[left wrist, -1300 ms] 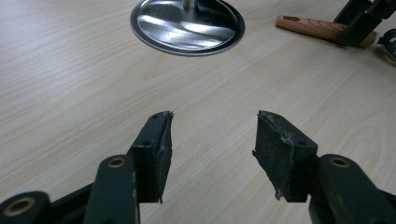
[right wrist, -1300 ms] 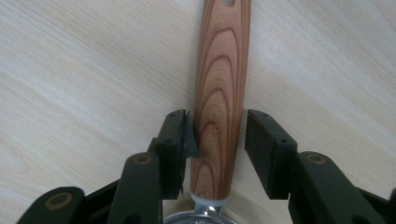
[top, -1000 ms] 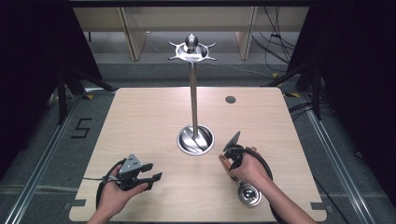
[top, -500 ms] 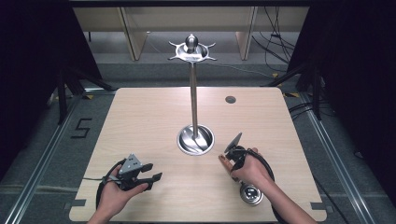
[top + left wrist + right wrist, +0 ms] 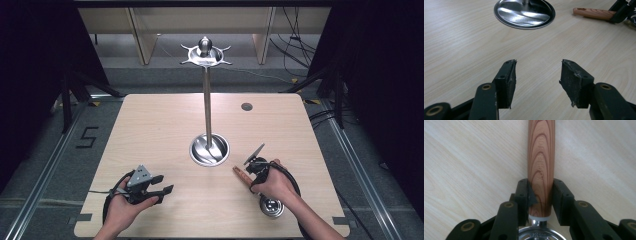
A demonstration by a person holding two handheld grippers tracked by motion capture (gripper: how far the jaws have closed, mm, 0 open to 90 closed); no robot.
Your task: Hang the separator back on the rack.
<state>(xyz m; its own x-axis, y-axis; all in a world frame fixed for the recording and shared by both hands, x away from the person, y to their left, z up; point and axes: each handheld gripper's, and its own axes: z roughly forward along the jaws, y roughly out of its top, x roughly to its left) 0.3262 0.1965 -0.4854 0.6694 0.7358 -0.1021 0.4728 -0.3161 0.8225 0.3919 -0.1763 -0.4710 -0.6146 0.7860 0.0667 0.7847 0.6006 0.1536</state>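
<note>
High view, right gripper [image 5: 248, 171]: clamped on the wooden handle [image 5: 240, 173] of a utensil whose metal head [image 5: 270, 206] lies behind it, toward the person, on the surface [image 5: 160, 130].
High view, stand [image 5: 208, 110]: ahead and to the left of the right gripper, apart from it.
High view, left gripper [image 5: 161, 190]: held low over bare wood, holding nothing.
Left gripper view: jaws spread wide; stand base [image 5: 524, 13] ahead, handle [image 5: 591, 13] ahead-right.
Right gripper view: handle [image 5: 541, 165] runs straight forward between both pads, seized near the metal collar.
Doing it well: I judge the hold centred; lift level, since the metal head probably outweighs the handle.
Count: two grippers, one utensil, one stand.
</note>
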